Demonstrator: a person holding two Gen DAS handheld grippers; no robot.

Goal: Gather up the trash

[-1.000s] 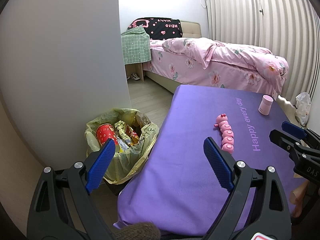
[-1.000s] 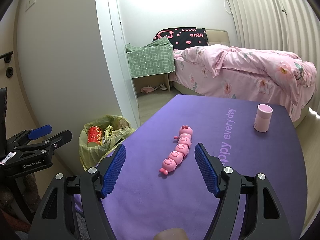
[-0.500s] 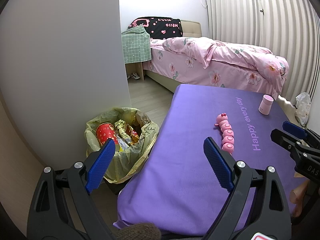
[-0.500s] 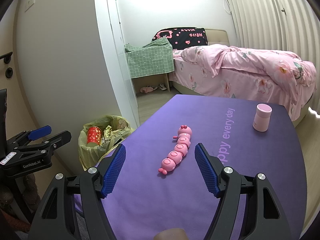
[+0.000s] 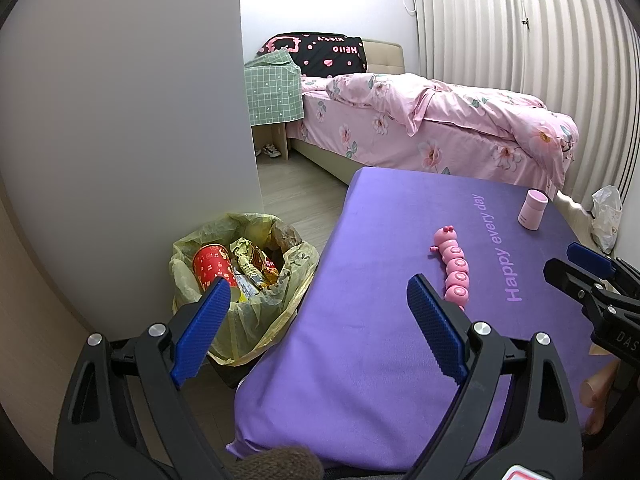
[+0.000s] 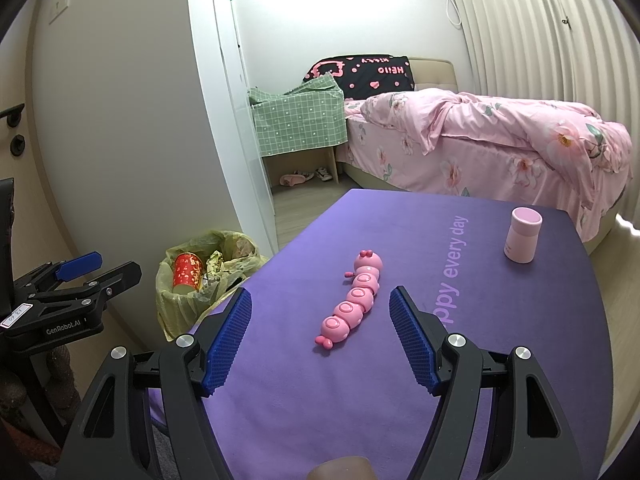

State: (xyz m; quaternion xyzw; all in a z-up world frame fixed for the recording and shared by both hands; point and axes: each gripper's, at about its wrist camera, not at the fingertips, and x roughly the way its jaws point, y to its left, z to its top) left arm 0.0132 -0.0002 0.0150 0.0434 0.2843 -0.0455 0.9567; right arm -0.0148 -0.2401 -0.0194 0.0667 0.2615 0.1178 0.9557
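1. Plainly, the collecting looked close to done: the trash bin (image 5: 244, 280), lined with a yellowish bag, stood on the floor just beside the near left corner of the purple table (image 5: 360, 320) and already held a red paper cup (image 5: 210, 266) and crumpled wrappers (image 5: 252, 264).
2. The left gripper (image 5: 316, 312) hung with its jaws spread wide and nothing between them, one blue pad over the bin and the other over the table edge.
3. The right gripper (image 6: 320, 336) was likewise spread and empty, low over the table, with the pink caterpillar toy (image 6: 354, 304) lying just ahead between its pads but untouched.
4. As a judgement, no obvious litter remained on the table; the next move called for deciding whether the toy or the pink cup (image 6: 522, 240) counted as trash, and if so, closing the pads across the toy's narrow body.
5. Counted: two grippers, one bin, one red cup in it, one caterpillar toy, one pink cup standing upright near the far right corner. The wrappers were too tangled to count.
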